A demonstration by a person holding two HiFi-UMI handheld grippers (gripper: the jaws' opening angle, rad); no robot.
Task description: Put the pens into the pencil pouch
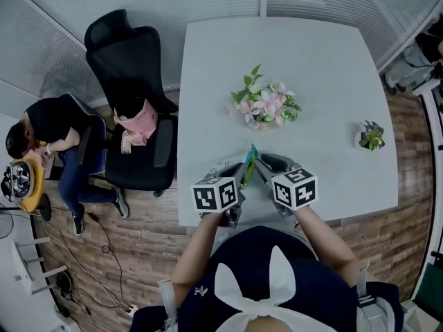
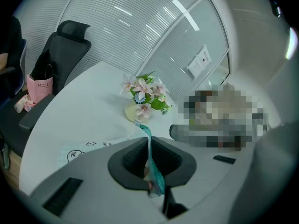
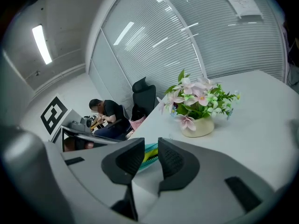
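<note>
A teal pencil pouch (image 1: 250, 156) hangs upright between my two grippers, just above the white table's (image 1: 325, 68) near edge. My left gripper (image 1: 242, 170) is shut on the pouch's edge; in the left gripper view a teal strip of the pouch (image 2: 145, 130) rises out of the closed left gripper (image 2: 150, 146). My right gripper (image 1: 264, 163) stands open beside it. In the right gripper view the right gripper (image 3: 149, 147) has a gap between its pads, and beyond it shows the pouch (image 3: 150, 165) with a yellow-green pen (image 3: 147, 156) in its mouth.
A pot of pink flowers (image 1: 266, 106) stands mid-table, with a small purple plant (image 1: 372, 135) at the right. A pale printed sheet (image 2: 88, 148) lies left of the grippers. A black chair (image 1: 135, 81) holding a pink bag (image 1: 138, 120) and a seated person (image 1: 55, 137) are at the left.
</note>
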